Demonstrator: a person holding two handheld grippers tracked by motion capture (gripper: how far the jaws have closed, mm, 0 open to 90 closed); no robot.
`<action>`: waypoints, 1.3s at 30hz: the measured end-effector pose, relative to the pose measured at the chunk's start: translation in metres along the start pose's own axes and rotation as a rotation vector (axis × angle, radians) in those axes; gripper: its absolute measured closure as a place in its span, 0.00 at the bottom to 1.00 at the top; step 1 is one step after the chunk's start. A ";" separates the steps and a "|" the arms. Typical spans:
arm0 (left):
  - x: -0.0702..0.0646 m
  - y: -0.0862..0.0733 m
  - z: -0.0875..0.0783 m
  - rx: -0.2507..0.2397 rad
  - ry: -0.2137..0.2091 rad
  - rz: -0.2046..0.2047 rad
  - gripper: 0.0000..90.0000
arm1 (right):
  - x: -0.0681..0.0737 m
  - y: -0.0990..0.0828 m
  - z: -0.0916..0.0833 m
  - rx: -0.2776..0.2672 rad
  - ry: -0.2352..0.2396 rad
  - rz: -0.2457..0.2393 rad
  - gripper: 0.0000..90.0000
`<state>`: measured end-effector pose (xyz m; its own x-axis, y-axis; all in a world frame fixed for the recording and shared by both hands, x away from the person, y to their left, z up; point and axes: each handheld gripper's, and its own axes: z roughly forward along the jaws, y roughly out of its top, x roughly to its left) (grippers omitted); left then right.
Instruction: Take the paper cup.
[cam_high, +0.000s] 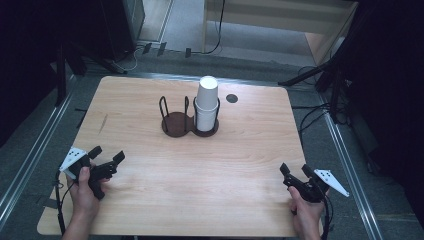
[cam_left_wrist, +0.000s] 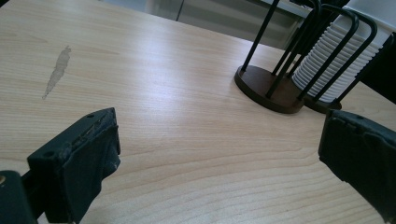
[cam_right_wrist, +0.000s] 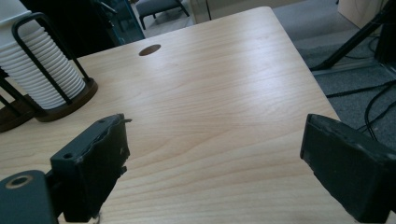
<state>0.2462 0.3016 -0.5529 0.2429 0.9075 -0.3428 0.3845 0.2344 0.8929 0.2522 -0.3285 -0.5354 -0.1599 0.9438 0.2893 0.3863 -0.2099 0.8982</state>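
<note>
The stack of white paper cups (cam_high: 206, 102) stands upright near the far middle of the bench (cam_high: 150, 200); its lower part is a tight run of ribbed rims, seen close in the left gripper view (cam_left_wrist: 334, 63), and one smooth cup rises tall above them; the stack sits in the right ring of a dark two-ring cup holder (cam_high: 175, 122), whose brown round base carries thin black wire loops; the loops hug the stack on both sides, as the right gripper view (cam_right_wrist: 37, 65) shows; the left ring of the holder has bare base inside its loops.

A dark round hole (cam_high: 231, 98) lies in the bench top just right of the stack; a pale scuff (cam_left_wrist: 57, 71) marks the wood towards the left edge.

The left gripper (cam_high: 106, 159) hovers near the front left corner of the bench, held in a hand (cam_high: 86, 192), its jaws spread wide with bare wood between them; the right gripper (cam_high: 295, 169) hovers near the front right corner in the other hand (cam_high: 306, 212), its jaws also spread apart and gripping nothing; both are well apart from the stack; a broad stretch of open wood runs between the grippers and the holder; past the bench edges, dark stand legs and cables lie on the grey floor (cam_high: 350, 165).
</note>
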 end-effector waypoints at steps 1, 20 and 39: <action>-0.001 0.000 0.000 -0.001 0.001 0.003 0.00 | 0.002 0.001 0.001 0.002 -0.003 -0.001 0.08; -0.004 -0.001 0.000 0.003 -0.011 0.035 0.00 | 0.092 0.031 0.041 0.040 0.052 -0.171 0.07; -0.007 -0.001 0.003 0.015 -0.006 0.066 0.00 | 0.142 0.067 0.071 0.023 0.095 -0.197 0.06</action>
<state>0.2468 0.2945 -0.5522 0.2739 0.9186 -0.2848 0.3803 0.1686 0.9094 0.3196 -0.1906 -0.4579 -0.3192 0.9374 0.1395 0.3592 -0.0166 0.9331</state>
